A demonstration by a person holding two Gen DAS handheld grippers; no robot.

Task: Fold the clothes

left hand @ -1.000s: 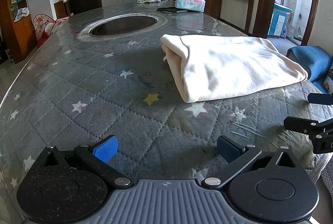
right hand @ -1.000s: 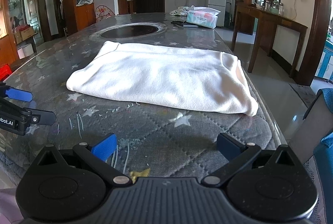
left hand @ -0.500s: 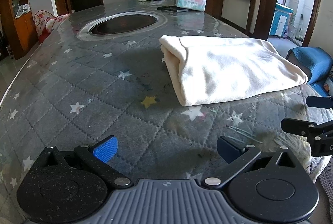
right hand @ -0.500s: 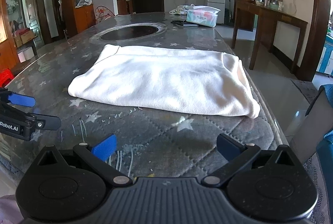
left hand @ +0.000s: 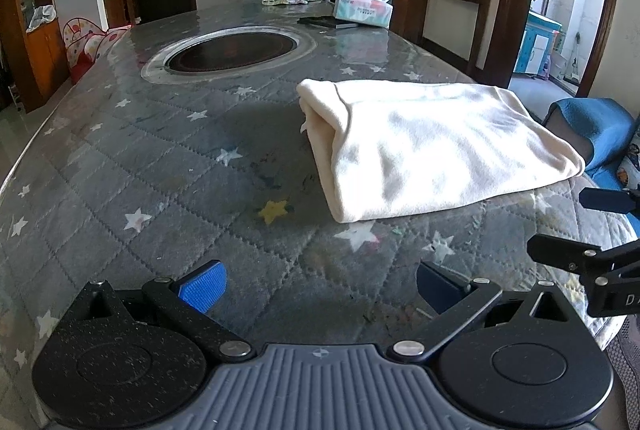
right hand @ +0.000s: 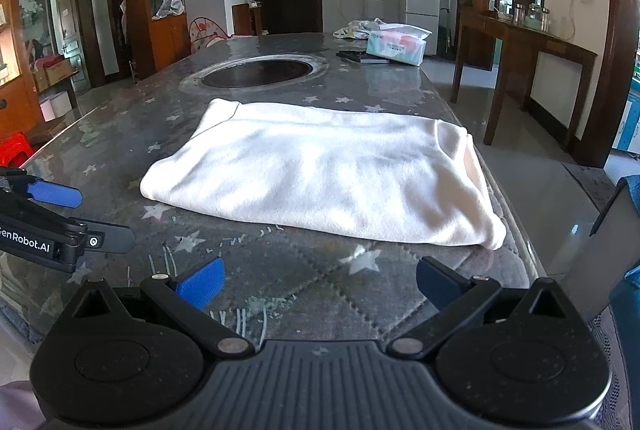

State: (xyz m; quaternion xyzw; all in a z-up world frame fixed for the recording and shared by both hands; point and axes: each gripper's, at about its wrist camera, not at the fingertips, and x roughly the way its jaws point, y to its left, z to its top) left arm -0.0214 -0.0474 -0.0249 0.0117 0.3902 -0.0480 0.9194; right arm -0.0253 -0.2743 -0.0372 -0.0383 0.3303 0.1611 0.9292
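Grey quilted table cover lies beneath both claws. Left gripper: jaws spread wide, empty; folded cream garment lies ahead, to its right. Right gripper: jaws apart, empty; garment directly ahead, not touched

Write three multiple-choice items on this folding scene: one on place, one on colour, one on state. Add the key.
1. Where does the tissue box sit relative to the folded garment?
A. on it
B. beyond it, at the table's far end
C. under the table

2. What colour is the garment?
A. cream-white
B. red
C. black

3. How do the left hand-held gripper and right hand-held gripper stand?
A. both open, empty
B. both clamped on cloth
C. one holds the tissue box

Key: B, it lies past the dark round inset; A, pale fabric; A, fingers spread, clear of the garment.
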